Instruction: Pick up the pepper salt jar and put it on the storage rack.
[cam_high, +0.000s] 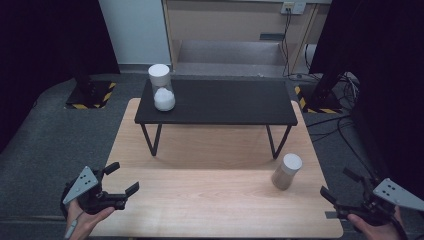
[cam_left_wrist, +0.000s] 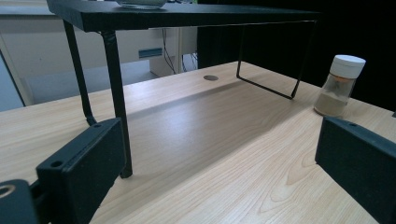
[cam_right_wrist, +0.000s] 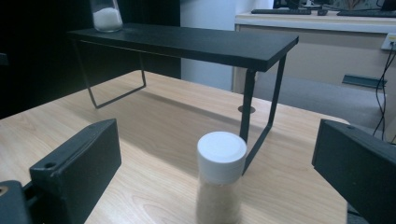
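A white-capped jar of tan powder (cam_high: 286, 171) stands on the wooden table (cam_high: 200, 200) near its right side, in front of the shelf's right leg. It also shows in the left gripper view as the tan jar (cam_left_wrist: 340, 86) and close up as the tan jar (cam_right_wrist: 219, 177). A second jar with white powder (cam_high: 162, 88) stands on the left end of the black shelf (cam_high: 225, 102); in the right gripper view the white jar (cam_right_wrist: 106, 15) is far off. My left gripper (cam_high: 124, 179) is open at the table's front left. My right gripper (cam_high: 337, 186) is open at the front right, the tan jar ahead of its jaws.
The black shelf stands on thin metal legs (cam_high: 152, 140) across the back half of the table. Grey carpet surrounds the table. Stands with yellow-black bases (cam_high: 90, 95) and cables (cam_high: 340, 120) lie on the floor at back left and right.
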